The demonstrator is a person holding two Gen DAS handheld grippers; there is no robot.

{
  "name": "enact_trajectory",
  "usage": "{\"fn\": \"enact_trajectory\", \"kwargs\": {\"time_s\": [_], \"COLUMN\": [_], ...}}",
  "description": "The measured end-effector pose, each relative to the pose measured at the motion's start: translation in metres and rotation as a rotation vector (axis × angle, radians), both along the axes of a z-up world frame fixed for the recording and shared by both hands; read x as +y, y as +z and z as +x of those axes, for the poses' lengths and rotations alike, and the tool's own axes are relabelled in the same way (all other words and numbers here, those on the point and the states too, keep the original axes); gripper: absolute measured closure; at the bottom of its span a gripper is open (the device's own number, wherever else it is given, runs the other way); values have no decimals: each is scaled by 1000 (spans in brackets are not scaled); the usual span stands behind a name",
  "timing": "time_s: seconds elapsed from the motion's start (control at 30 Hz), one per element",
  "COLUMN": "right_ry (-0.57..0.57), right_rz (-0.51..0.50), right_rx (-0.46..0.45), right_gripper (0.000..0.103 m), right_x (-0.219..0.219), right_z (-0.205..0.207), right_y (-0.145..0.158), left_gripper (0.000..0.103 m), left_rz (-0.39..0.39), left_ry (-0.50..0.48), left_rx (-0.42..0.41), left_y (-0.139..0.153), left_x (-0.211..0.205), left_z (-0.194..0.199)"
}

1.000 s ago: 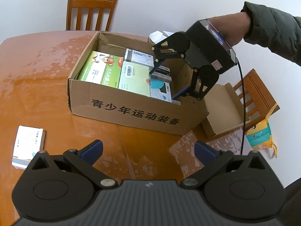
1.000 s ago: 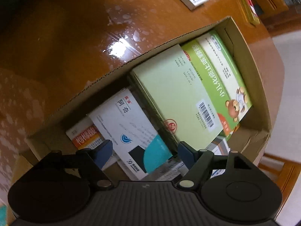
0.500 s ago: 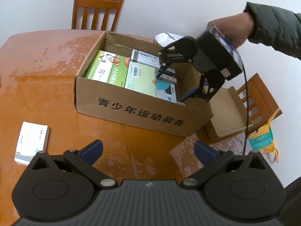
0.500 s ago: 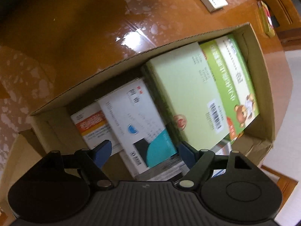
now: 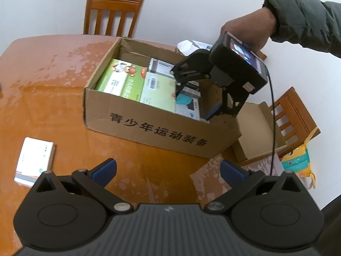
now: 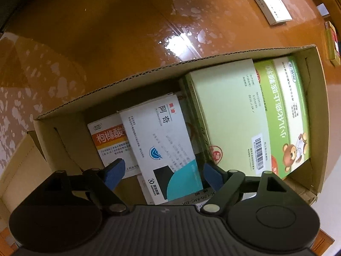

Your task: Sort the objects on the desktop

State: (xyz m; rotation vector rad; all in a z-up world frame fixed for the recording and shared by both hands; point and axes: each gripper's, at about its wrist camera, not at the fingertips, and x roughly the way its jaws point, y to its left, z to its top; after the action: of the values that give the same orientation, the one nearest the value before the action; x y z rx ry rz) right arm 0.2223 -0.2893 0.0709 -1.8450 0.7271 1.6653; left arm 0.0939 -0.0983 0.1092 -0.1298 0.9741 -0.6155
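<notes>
A cardboard box (image 5: 162, 131) stands on the wooden table (image 5: 42, 98) and holds several medicine boxes. My right gripper (image 5: 196, 104) hovers open above the box's right end, over a white and teal box (image 6: 166, 149) that lies loose between the open jaws (image 6: 163, 172). Green boxes (image 6: 255, 115) fill the rest of the cardboard box (image 6: 106, 98). My left gripper (image 5: 168, 170) is open and empty above the table in front of the box. A white medicine box (image 5: 35, 162) lies on the table at the left, also in the right wrist view (image 6: 270, 4).
A wooden chair (image 5: 113, 12) stands behind the table, another (image 5: 294, 115) at the right. An open flat carton (image 5: 257, 132) lies right of the cardboard box. A yellow-green packet (image 5: 296, 162) sits at the right edge. A thin yellow box (image 6: 332, 42) lies far on the table.
The right gripper has lifted up and back from inside the cardboard box, open, with the white and teal box left lying inside. The left gripper has drawn back a little.
</notes>
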Motion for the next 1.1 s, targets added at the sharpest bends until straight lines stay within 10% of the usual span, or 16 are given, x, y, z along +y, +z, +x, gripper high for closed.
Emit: {"fn": "enact_trajectory", "kwargs": {"time_s": [0.4, 1.1], "right_ry": [-114, -21], "right_rz": [12, 25], "right_rx": [130, -28], "right_gripper": [18, 21], "right_x": [-11, -32], "right_z": [22, 40], "right_y": [-1, 0], "left_gripper": [0, 0], "left_rz": [-115, -155], "left_ry": [-64, -56], "left_rx": [-33, -33], "left_y": [6, 3], "left_x": [-49, -72], "left_z": [32, 44]}}
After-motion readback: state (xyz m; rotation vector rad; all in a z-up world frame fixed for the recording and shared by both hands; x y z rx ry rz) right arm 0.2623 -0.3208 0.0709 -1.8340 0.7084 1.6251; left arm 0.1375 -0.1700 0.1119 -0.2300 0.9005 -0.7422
